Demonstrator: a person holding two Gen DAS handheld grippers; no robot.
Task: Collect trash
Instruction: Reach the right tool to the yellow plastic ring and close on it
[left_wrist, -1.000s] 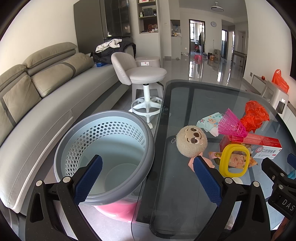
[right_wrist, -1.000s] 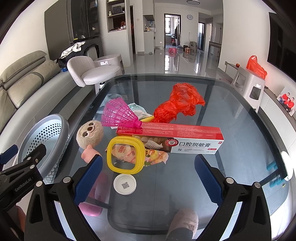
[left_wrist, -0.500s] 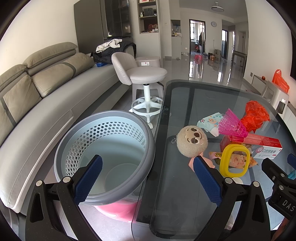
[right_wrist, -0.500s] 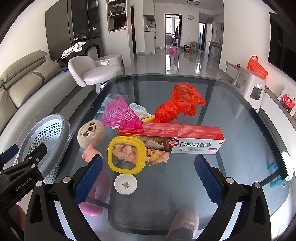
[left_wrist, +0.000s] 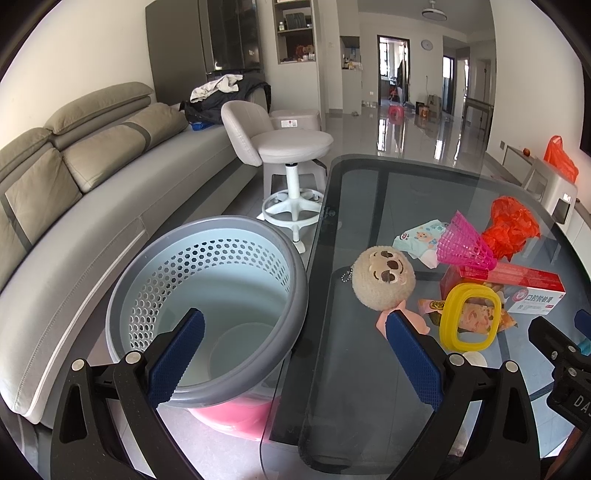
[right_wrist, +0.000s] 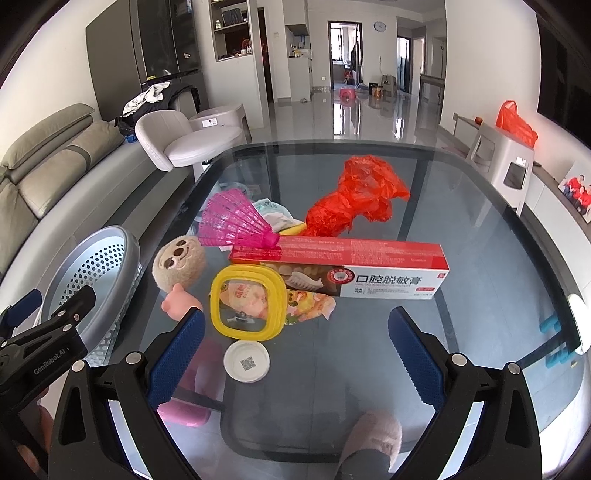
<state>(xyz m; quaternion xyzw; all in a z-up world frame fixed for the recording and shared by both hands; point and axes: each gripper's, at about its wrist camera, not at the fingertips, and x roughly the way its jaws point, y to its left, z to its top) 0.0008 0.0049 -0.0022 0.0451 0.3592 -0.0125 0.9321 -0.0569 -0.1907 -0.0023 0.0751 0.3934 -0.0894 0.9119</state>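
nothing has moved since the earlier frames. both the left gripper (left_wrist: 295, 354) and right gripper (right_wrist: 295, 354) hover wide apart, holding nothing. the red box (right_wrist: 343, 264) printed "口腔脱敏膏" lies on the glass table (right_wrist: 480, 266), touching a yellow ring (right_wrist: 247, 306) and pink shuttlecock (right_wrist: 232, 223). the perforated bin (left_wrist: 207, 306) stands just beside the table.

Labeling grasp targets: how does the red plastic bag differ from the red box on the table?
The plastic bag is crumpled, shapeless and plain; the box is long, rigid, straight-edged and printed with text. The bag lies farther from the grippers, the box nearer, with a pink shuttlecock at its left end. Both are red and rest on the glass table.
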